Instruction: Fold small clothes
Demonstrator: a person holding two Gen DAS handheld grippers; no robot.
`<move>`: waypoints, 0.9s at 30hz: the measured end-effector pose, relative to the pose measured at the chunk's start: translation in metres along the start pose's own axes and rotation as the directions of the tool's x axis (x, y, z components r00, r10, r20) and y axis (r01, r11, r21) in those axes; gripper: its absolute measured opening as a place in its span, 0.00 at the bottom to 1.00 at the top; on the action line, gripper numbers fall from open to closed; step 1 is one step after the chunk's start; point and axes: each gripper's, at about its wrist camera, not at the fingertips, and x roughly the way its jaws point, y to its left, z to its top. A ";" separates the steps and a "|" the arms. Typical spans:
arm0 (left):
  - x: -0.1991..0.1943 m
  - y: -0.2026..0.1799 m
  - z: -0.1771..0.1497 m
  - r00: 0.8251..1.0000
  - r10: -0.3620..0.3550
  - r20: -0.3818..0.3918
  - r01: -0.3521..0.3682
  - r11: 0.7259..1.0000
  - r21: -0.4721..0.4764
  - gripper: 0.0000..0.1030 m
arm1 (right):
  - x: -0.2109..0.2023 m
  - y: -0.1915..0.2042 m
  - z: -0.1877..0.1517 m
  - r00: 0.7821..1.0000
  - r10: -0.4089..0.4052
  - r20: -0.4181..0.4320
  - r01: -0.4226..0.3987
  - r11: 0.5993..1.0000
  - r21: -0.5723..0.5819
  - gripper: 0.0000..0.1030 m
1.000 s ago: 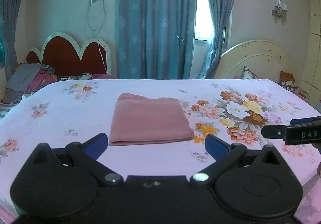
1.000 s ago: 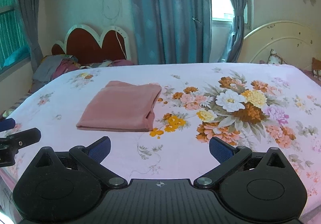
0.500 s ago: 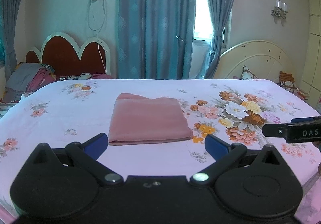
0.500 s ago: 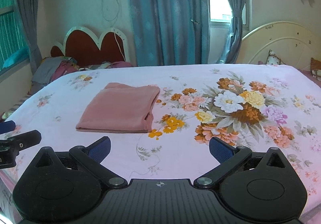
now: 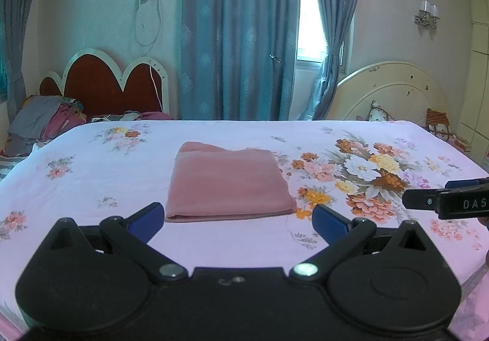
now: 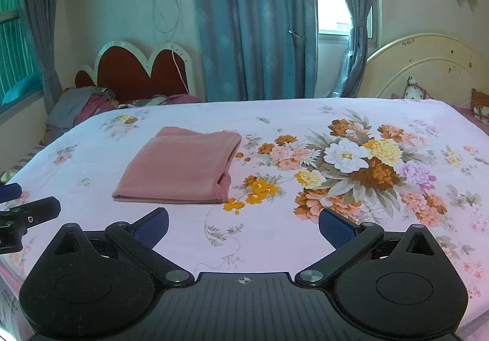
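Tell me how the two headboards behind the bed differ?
The left headboard is dark red with a white scalloped rim; the right headboard is plain cream with a single rounded arch. A white cord hangs over the left one; patterned cushions lean by the right. Both stand against the far wall.

A pink cloth (image 5: 227, 180) lies flat on the bed, folded into a neat, roughly square stack of layers. Its smooth folded edge faces the near side, while the open layered edges show along its right side (image 6: 224, 169). Nothing touches it.
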 end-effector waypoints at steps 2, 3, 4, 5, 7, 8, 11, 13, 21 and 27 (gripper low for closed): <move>0.000 0.001 0.000 1.000 0.001 0.001 -0.001 1.000 0.000 1.00 | 0.000 0.000 0.000 1.000 0.000 -0.001 0.000 1.000 0.000 1.00; 0.000 0.001 0.001 1.000 0.001 0.003 -0.001 1.000 0.000 1.00 | 0.001 0.001 0.000 1.000 0.001 0.001 -0.001 1.000 -0.001 1.00; 0.001 0.002 0.001 1.000 0.001 0.004 -0.001 1.000 0.000 1.00 | 0.001 0.001 0.000 1.000 0.001 0.004 -0.001 1.000 -0.001 1.00; 0.001 0.003 0.001 1.000 0.002 0.005 -0.002 1.000 0.000 1.00 | 0.001 0.002 0.001 1.000 0.001 0.005 -0.001 1.000 -0.001 1.00; 0.001 0.004 0.002 1.000 0.002 0.007 -0.002 1.000 -0.001 1.00 | 0.002 0.003 0.002 1.000 0.003 0.006 -0.003 1.000 -0.003 1.00; 0.001 0.004 0.002 1.000 0.003 0.007 -0.003 1.000 0.000 1.00 | 0.003 0.004 0.003 1.000 0.003 0.005 -0.003 1.000 -0.004 1.00; 0.001 0.006 0.003 1.000 0.002 0.009 -0.002 1.000 0.000 1.00 | 0.005 0.005 0.004 1.000 0.006 0.004 -0.005 1.000 -0.007 1.00; 0.001 0.006 0.003 1.000 0.003 0.008 -0.003 1.000 0.001 1.00 | 0.005 0.005 0.004 1.000 0.004 0.005 -0.004 1.000 -0.007 1.00; 0.001 0.005 0.002 1.000 0.002 0.008 -0.002 1.000 0.000 1.00 | 0.005 0.007 0.004 1.000 0.005 0.008 -0.004 1.000 -0.009 1.00; 0.000 0.006 0.003 1.000 0.002 0.011 -0.002 1.000 0.001 1.00 | 0.004 0.008 0.004 1.000 0.004 0.011 -0.004 1.000 -0.011 1.00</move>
